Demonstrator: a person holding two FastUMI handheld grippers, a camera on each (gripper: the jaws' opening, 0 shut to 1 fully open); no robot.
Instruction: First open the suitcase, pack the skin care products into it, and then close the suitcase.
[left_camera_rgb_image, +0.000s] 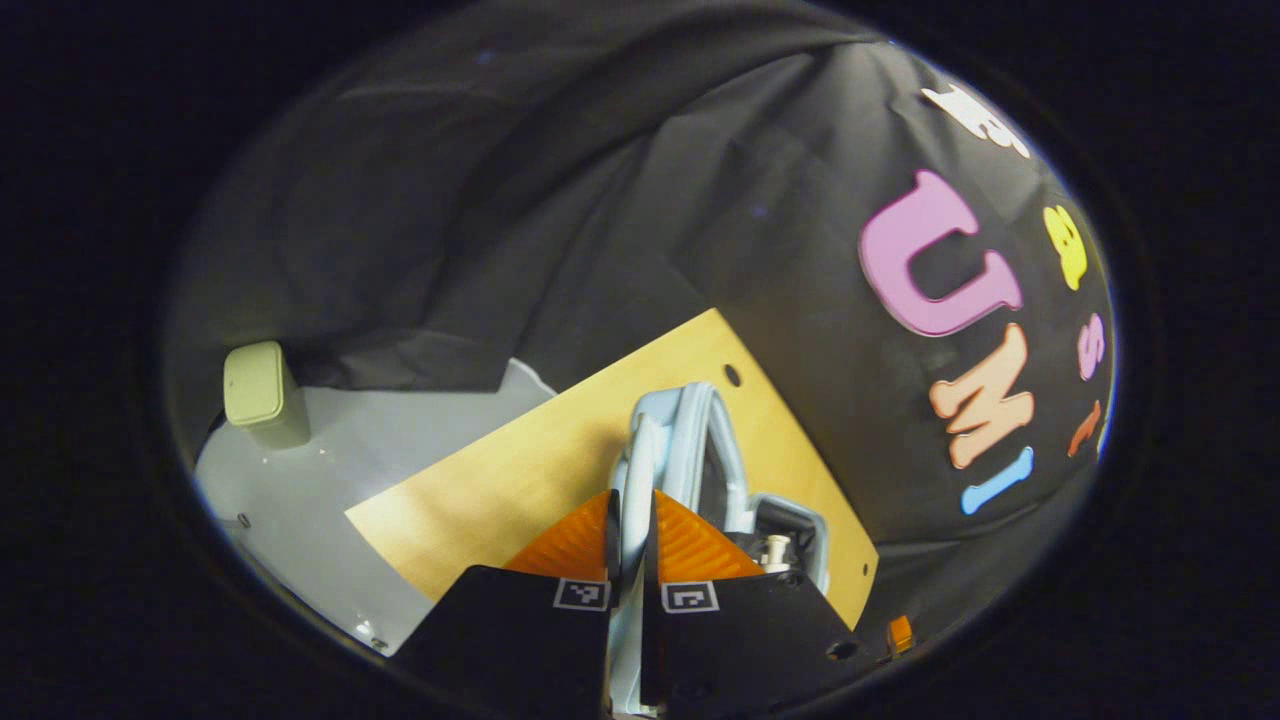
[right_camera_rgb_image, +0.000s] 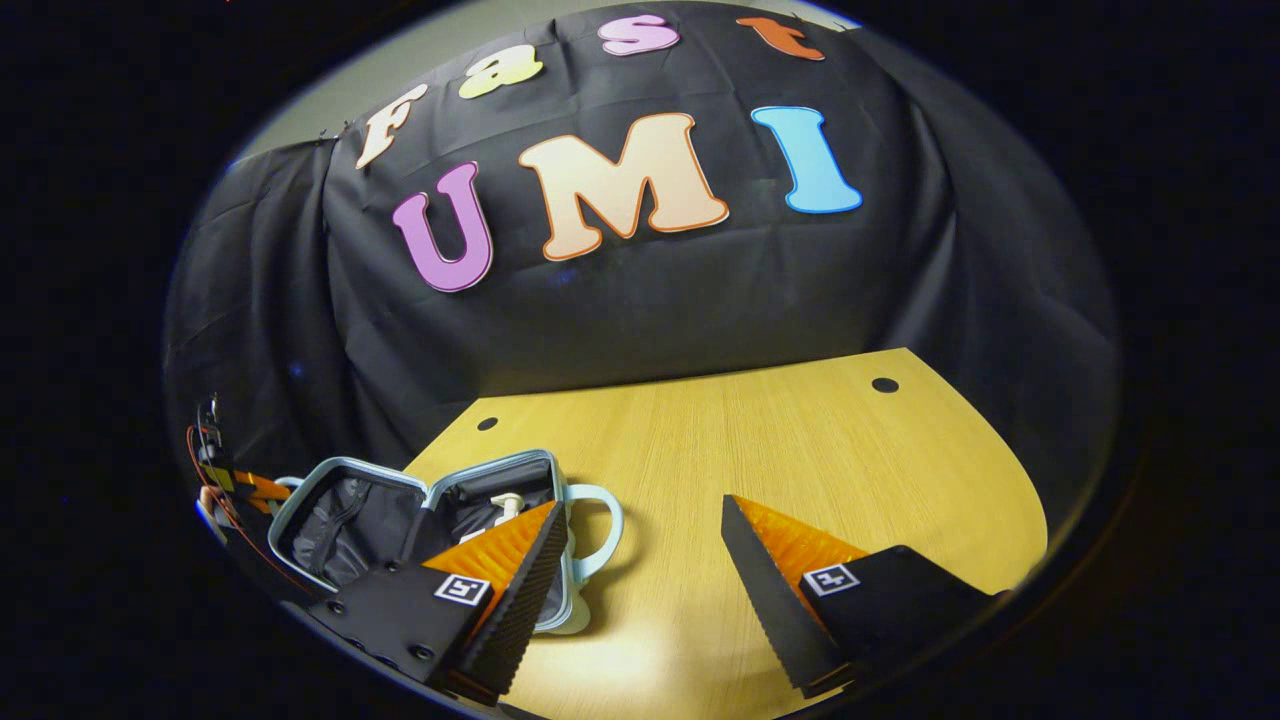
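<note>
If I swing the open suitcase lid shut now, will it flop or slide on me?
The suitcase looks hard-shelled, so the lid should probably swing stiffly, not flop. It seems small and light, so it may slide on the smooth table. The left claw, closed on its rim, likely steadies it.

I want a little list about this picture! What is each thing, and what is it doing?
suitcase: small, light blue, lying open on the table, dark lining showing
skin care bottle: pale, already inside the suitcase
left gripper: jaws nearly together on the edge of the suitcase lid
right gripper: jaws wide apart, holding nothing, above the table
table: wooden, with small round holes
next step, probably: swing the lid shut
</note>
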